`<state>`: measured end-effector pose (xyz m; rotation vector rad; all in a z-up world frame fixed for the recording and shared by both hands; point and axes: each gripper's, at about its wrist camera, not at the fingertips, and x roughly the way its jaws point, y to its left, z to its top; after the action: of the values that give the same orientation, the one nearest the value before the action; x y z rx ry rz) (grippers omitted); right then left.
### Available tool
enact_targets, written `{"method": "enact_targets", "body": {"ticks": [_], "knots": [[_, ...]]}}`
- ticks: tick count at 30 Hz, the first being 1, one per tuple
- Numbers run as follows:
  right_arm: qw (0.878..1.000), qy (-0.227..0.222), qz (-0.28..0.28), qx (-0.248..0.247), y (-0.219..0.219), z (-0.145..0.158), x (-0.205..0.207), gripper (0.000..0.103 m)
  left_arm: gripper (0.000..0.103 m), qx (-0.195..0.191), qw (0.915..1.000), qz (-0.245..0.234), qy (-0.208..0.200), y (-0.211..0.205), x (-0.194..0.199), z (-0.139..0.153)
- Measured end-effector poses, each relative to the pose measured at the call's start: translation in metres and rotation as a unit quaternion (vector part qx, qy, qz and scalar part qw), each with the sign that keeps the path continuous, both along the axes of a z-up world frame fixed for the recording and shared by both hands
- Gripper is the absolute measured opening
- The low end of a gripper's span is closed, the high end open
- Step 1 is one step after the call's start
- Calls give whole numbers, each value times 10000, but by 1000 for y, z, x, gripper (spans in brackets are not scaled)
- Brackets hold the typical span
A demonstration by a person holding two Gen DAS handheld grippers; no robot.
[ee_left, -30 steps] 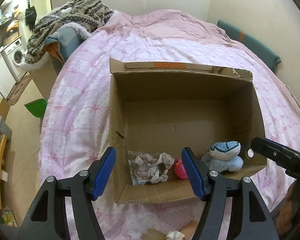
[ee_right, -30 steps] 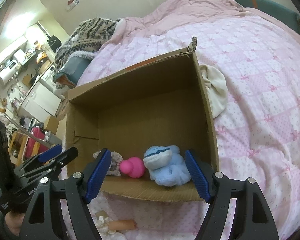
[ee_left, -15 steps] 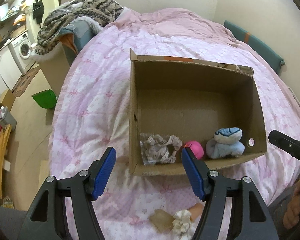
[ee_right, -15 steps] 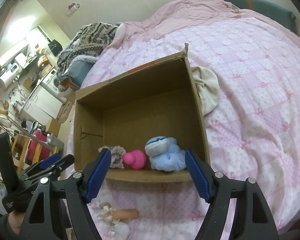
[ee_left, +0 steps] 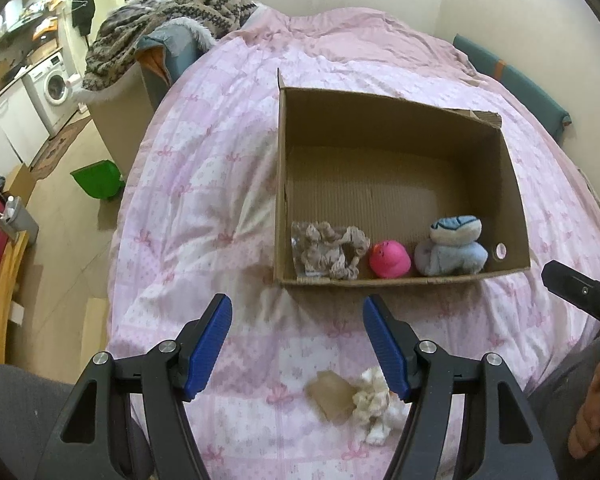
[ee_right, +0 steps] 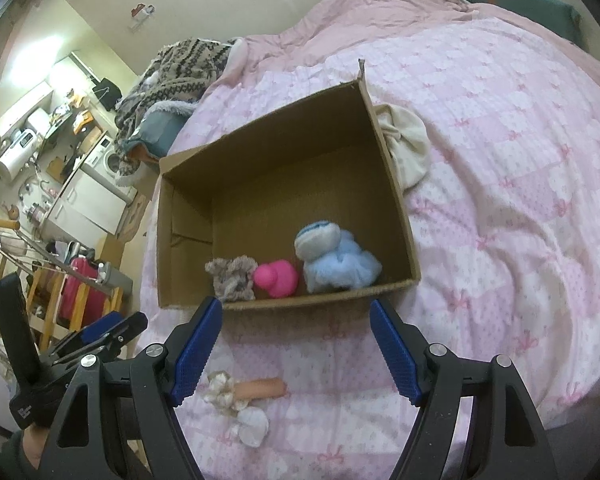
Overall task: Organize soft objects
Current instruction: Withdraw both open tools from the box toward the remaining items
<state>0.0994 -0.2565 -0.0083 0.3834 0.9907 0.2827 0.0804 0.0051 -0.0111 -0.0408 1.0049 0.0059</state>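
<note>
An open cardboard box [ee_left: 380, 108] [ee_right: 396, 184] rests on the pink bed. Along its near wall lie a beige scrunchie [ee_left: 332, 250] [ee_right: 232, 276], a pink round toy [ee_left: 390, 259] [ee_right: 278, 278] and a light blue plush [ee_left: 452, 246] [ee_right: 336, 260]. On the quilt in front of the box sit a tan soft piece [ee_left: 332, 396] [ee_right: 262, 388] and a cream scrunchie [ee_left: 374, 400] [ee_right: 220, 394]. My left gripper [ee_left: 296, 344] hangs open above these two, nothing between its fingers. My right gripper [ee_right: 294, 352] is open too, empty, just short of the box's near edge.
A cream cloth [ee_right: 406, 148] lies against the box's right side. A patterned blanket heap [ee_left: 168, 12] sits at the bed's far left corner. Beside the bed are a green bin [ee_left: 98, 178], a washing machine [ee_left: 54, 84] and a wooden chair [ee_left: 0, 280].
Both grippers have drawn back from the box toward the bed's near edge. The box now lies farther off, and the tan piece and cream scrunchie have come into view below the fingers.
</note>
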Motion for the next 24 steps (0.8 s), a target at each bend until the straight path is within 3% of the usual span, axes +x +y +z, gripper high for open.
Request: {"method": "enact_targets", "body": {"ticks": [13, 17, 21, 24], "knots": [[9987, 433, 272, -46, 18, -20, -22, 80, 65, 29, 9984, 180, 539, 4, -11, -24], [9938, 936, 561, 229, 27, -40, -19, 81, 65, -49, 9971, 307, 693, 11, -9, -32], [9814, 1550, 1001, 530, 46, -66, -15, 81, 65, -144, 9956, 435, 811, 21, -7, -38], [9736, 1827, 1306, 407, 66, -82, -15, 81, 65, -184, 9944, 510, 909, 27, -7, -43]]}}
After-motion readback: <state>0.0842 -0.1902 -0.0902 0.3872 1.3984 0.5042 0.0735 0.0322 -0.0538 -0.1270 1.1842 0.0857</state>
